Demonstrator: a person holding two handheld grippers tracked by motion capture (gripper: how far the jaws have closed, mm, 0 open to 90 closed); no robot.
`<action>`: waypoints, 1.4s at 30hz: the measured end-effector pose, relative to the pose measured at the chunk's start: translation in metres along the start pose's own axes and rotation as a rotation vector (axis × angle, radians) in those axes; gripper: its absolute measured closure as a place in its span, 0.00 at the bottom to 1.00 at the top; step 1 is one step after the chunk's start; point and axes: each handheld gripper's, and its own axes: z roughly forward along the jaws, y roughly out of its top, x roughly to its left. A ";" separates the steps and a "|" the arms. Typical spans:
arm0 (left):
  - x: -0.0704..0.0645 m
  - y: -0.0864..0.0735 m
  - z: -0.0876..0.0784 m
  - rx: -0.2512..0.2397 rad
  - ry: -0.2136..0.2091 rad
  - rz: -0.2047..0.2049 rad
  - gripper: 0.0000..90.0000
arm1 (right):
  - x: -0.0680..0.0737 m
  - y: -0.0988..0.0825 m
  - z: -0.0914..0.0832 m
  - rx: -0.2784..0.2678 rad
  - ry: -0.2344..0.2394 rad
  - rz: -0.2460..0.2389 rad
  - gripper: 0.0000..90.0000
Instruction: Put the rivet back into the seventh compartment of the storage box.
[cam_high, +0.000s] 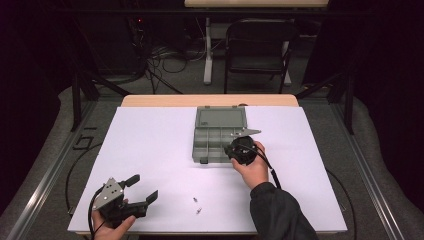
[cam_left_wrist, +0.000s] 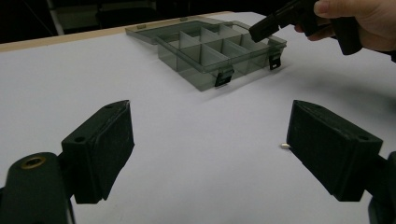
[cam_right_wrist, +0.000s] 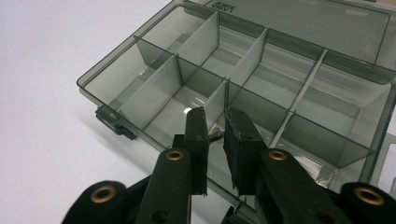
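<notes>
White-covered surface (cam_high: 150, 150), wooden strip along far edge. Grey see-through compartment box (cam_high: 218, 136) near middle of far edge, lid open and laid flat behind, dividers forming two rows of cells, two dark latches on near wall. Left hand-held gripper (cam_high: 141, 189) at near-left corner, held low over surface, jaws spread wide, nothing between them. Right hand-held gripper (cam_right_wrist: 215, 135) over near-right part of box, jaws narrow, pinching a small dark screw (cam_right_wrist: 215, 136) above a near-row cell; held by right hand (cam_high: 254, 167), dark sleeve behind. Two tiny screws on bare surface near near edge, right of left hand-held gripper: one (cam_high: 194, 199) slightly farther in, other (cam_high: 199, 210) just beside it toward near edge. Small metal piece (cam_left_wrist: 285, 146) visible beside right jaw in left gripper view.
</notes>
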 end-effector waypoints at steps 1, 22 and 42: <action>0.000 0.000 0.000 0.000 0.000 0.000 0.16 | 0.000 0.000 0.000 0.000 0.000 0.000 0.89; 0.000 0.000 0.000 0.001 -0.006 0.003 0.16 | 0.002 -0.003 0.011 0.024 -0.016 -0.011 0.89; 0.000 0.000 0.000 0.003 -0.005 0.002 0.16 | 0.006 -0.001 -0.001 -0.027 -0.038 -0.036 0.48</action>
